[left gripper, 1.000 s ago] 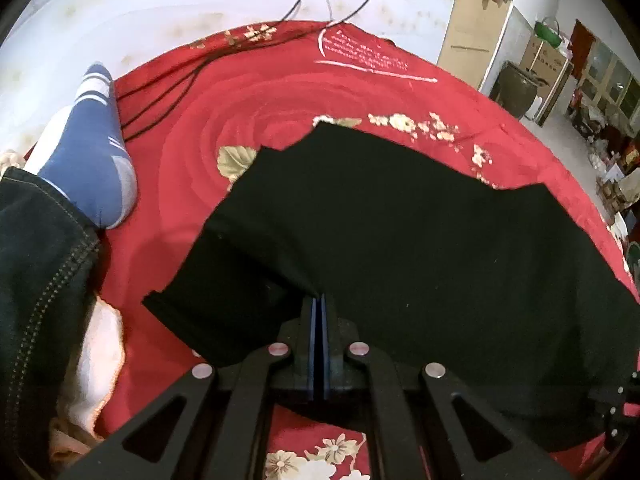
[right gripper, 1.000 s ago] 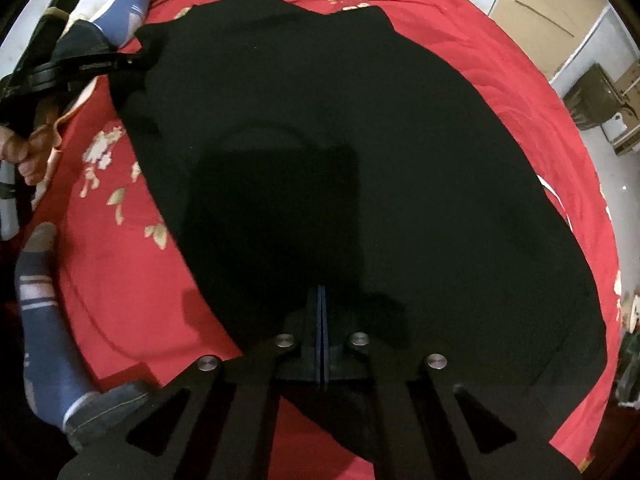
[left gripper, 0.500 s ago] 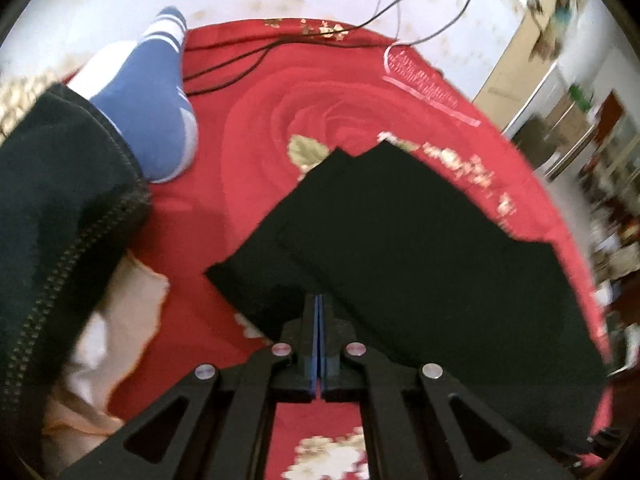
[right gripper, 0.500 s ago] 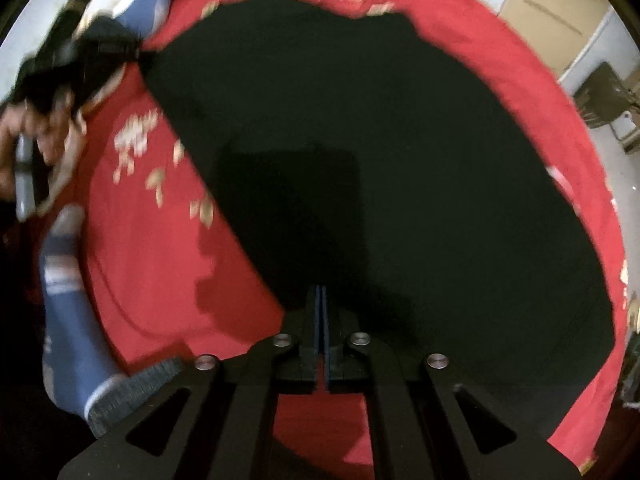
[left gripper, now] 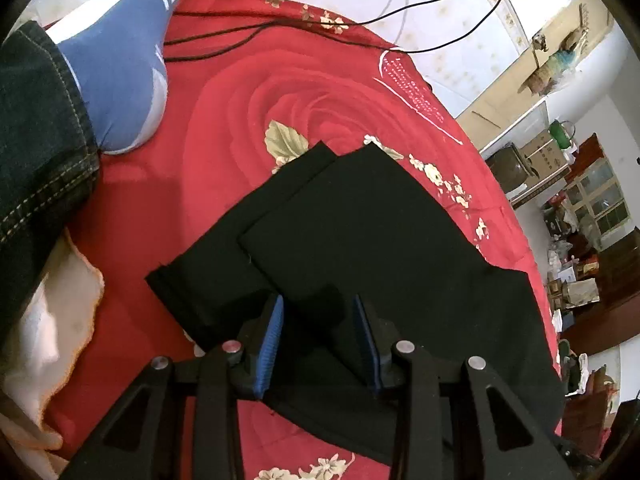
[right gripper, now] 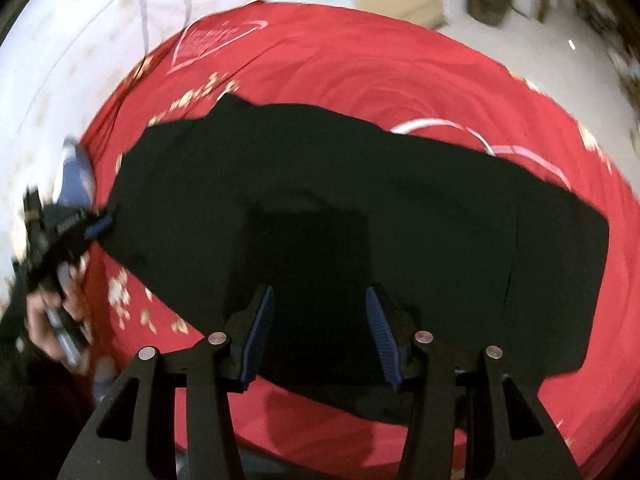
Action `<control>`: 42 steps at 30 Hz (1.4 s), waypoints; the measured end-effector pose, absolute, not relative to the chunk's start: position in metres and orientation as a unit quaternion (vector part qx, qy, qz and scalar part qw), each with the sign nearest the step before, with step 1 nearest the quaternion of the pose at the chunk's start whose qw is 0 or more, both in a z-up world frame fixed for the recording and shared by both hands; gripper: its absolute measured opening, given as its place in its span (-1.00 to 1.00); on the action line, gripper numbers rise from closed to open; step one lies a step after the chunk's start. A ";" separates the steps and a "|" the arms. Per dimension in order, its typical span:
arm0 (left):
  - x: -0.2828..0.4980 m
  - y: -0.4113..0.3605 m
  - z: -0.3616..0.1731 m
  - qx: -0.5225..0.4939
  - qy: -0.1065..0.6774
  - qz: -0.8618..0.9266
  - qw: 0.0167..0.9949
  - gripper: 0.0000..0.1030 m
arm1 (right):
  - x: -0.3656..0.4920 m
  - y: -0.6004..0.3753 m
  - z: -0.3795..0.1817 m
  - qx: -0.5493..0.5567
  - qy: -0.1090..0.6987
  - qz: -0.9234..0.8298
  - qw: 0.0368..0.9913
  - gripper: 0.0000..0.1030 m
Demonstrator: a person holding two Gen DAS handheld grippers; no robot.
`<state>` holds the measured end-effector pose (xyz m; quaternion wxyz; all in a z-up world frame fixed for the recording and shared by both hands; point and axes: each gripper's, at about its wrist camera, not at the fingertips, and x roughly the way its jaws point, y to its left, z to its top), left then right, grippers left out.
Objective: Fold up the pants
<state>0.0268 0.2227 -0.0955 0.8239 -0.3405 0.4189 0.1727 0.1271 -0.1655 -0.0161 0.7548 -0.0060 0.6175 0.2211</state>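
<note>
Black pants [left gripper: 360,240] lie folded flat on a red rose-patterned bedspread [left gripper: 240,112]; two layered leg ends point away in the left wrist view. My left gripper [left gripper: 319,320] is open, its blue pads just over the near edge of the cloth, holding nothing. In the right wrist view the pants [right gripper: 360,200] stretch across the spread. My right gripper [right gripper: 320,320] is open and empty above their near edge. The left gripper [right gripper: 86,226] also shows at the pants' left end there.
A person's blue-socked foot [left gripper: 120,72] and jeans leg [left gripper: 36,160] rest on the spread at the left. Black cables [left gripper: 280,28] run across its far edge. A white cloth [left gripper: 48,312] lies at the near left. Furniture and boxes [left gripper: 560,152] stand to the right.
Both grippers were shut on the pants' edge and have opened, letting the cloth drop flat. The right view has swung and pulled back; the left view has risen slightly.
</note>
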 end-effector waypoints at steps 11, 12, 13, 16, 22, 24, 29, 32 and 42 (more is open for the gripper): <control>0.045 0.233 -0.096 -0.334 0.416 0.176 0.827 -0.86 | 0.109 -0.167 -0.030 -0.002 0.656 0.183 0.732 -0.06; 0.045 0.231 -0.094 -0.329 0.417 0.175 0.829 -0.87 | 0.107 -0.159 -0.031 -0.036 0.657 0.193 0.728 -0.06; 0.046 0.230 -0.092 -0.323 0.418 0.175 0.831 -0.87 | 0.103 -0.143 -0.033 -0.100 0.656 0.216 0.717 -0.06; 0.046 0.229 -0.087 -0.316 0.419 0.177 0.833 -0.87 | 0.091 -0.109 -0.041 -0.230 0.626 0.266 0.696 -0.06; 0.045 0.229 -0.083 -0.310 0.421 0.177 0.834 -0.87 | 0.079 -0.070 -0.072 -0.356 0.589 0.311 0.656 -0.06; 0.046 0.228 -0.084 -0.304 0.426 0.179 0.833 -0.87 | 0.084 -0.067 -0.070 -0.353 0.587 0.309 0.660 -0.19; 0.038 0.228 -0.071 -0.291 0.423 0.198 0.835 -0.88 | 0.083 -0.066 -0.056 -0.336 0.580 0.312 0.674 -0.94; 0.027 0.229 -0.063 -0.281 0.419 0.216 0.836 -0.88 | 0.077 -0.070 -0.034 -0.310 0.573 0.317 0.690 -0.94; 0.027 0.230 -0.091 -0.242 0.464 0.236 0.819 -0.86 | 0.075 -0.072 -0.063 -0.290 0.626 0.317 0.651 -0.88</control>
